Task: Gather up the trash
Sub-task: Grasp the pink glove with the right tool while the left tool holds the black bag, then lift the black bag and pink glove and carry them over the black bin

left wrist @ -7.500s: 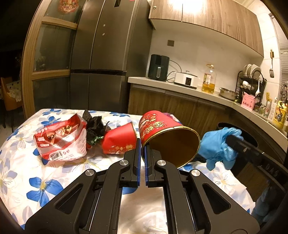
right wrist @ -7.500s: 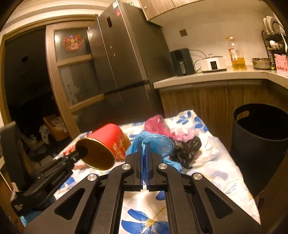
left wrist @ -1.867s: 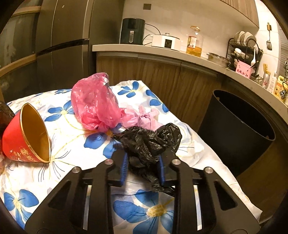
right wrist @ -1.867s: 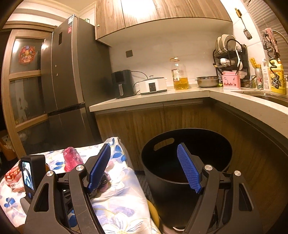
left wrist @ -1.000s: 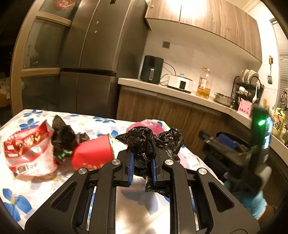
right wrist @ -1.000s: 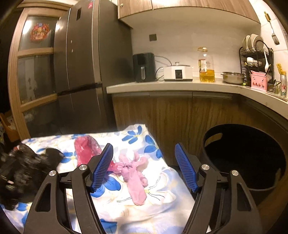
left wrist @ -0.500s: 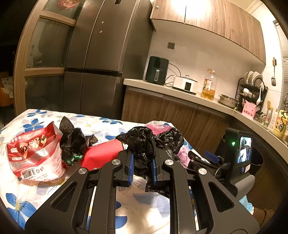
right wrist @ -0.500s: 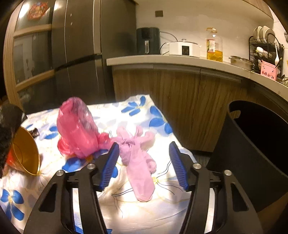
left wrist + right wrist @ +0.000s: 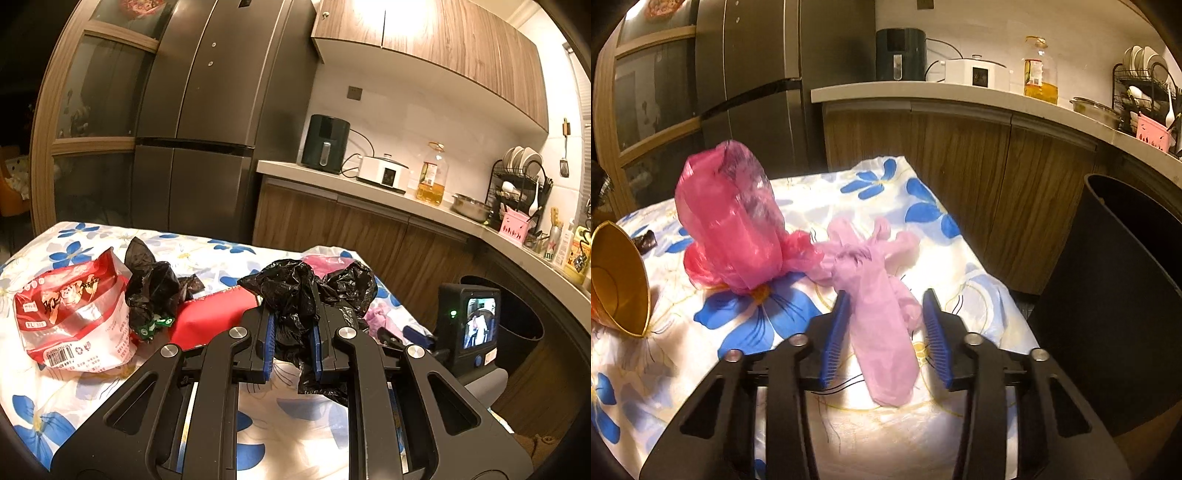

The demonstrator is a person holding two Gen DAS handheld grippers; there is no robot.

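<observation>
The bench [image 9: 923,192] is covered with a white cloth printed with blue flowers, and it stands in a kitchen in front of a dark steel refrigerator [image 9: 207,122] and wooden cabinets under a long pale counter [image 9: 960,92]. On the right, just beside the right edge of the bench, stands a tall black round trash bin [image 9: 1108,295] with its mouth open upward. The left gripper [image 9: 291,343] is clenched on a crumpled black plastic bag [image 9: 303,295] and holds it above the cloth. On the left part of the bench lie a red and white snack packet [image 9: 74,317], another black crumpled wrapper [image 9: 151,291] and a red paper cup with a gold inside [image 9: 617,280], which lies on its side. The right gripper [image 9: 884,332] is low over the near right corner of the bench; its jaws are closing, and a pale pink rubber glove [image 9: 882,317] lies on the cloth between them, but the pads do not press it yet. A crumpled darker pink plastic bag [image 9: 731,221] is touching the glove on its left side.
</observation>
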